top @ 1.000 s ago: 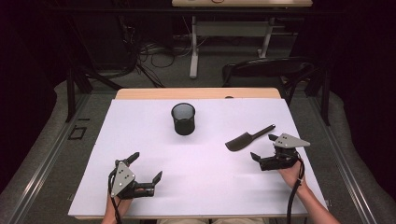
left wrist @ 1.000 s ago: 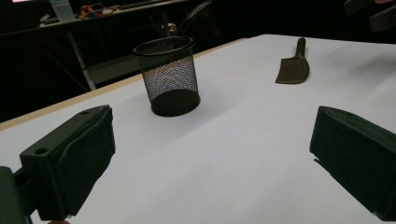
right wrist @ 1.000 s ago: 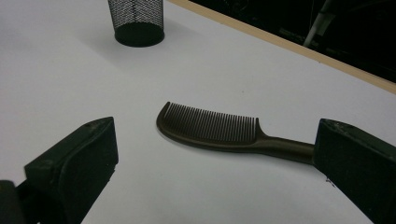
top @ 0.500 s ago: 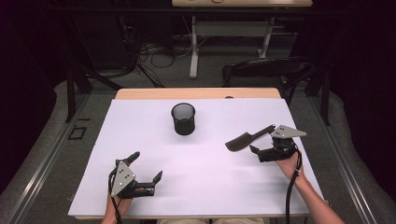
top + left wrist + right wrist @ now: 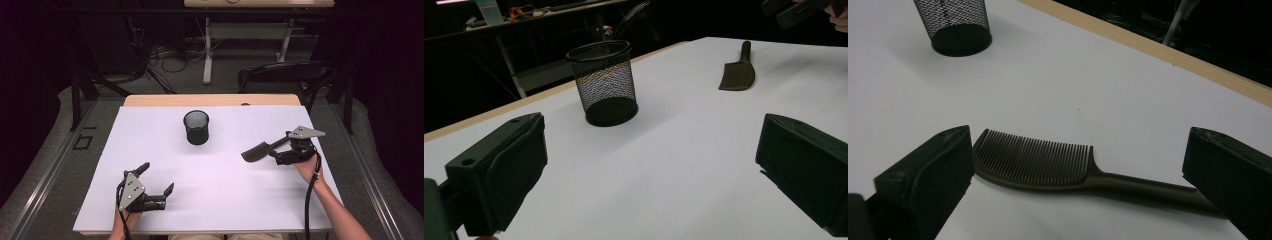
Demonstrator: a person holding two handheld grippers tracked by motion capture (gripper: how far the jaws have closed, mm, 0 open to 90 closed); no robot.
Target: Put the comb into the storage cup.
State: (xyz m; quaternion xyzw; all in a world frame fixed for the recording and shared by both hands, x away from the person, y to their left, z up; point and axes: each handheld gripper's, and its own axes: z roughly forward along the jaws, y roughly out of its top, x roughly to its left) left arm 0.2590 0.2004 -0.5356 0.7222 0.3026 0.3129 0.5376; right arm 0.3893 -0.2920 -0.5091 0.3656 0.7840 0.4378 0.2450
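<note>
A dark brown comb (image 5: 256, 151) with a long handle lies flat on the white table (image 5: 150, 145), right of centre. My right gripper (image 5: 281, 149) is open and low over it. In the right gripper view the comb (image 5: 1038, 162) lies on the table between the jaws of the right gripper (image 5: 1077, 146), and neither jaw touches it. A black mesh cup (image 5: 196, 127) stands upright at the middle back. My left gripper (image 5: 156, 178) rests open near the front left, holding nothing. From the left gripper (image 5: 651, 137) the cup (image 5: 605, 82) and comb (image 5: 738, 72) lie ahead.
The table's far wooden edge (image 5: 210, 100) runs behind the cup. A dark chair (image 5: 285, 75) stands beyond the far right corner. Cables and desk legs sit on the floor farther back. A cable (image 5: 311, 195) trails from the right gripper along the forearm.
My right gripper has moved forward, away from the person, until its open jaws stand on either side of the comb's handle. The comb, the cup and the left gripper have stayed put.
</note>
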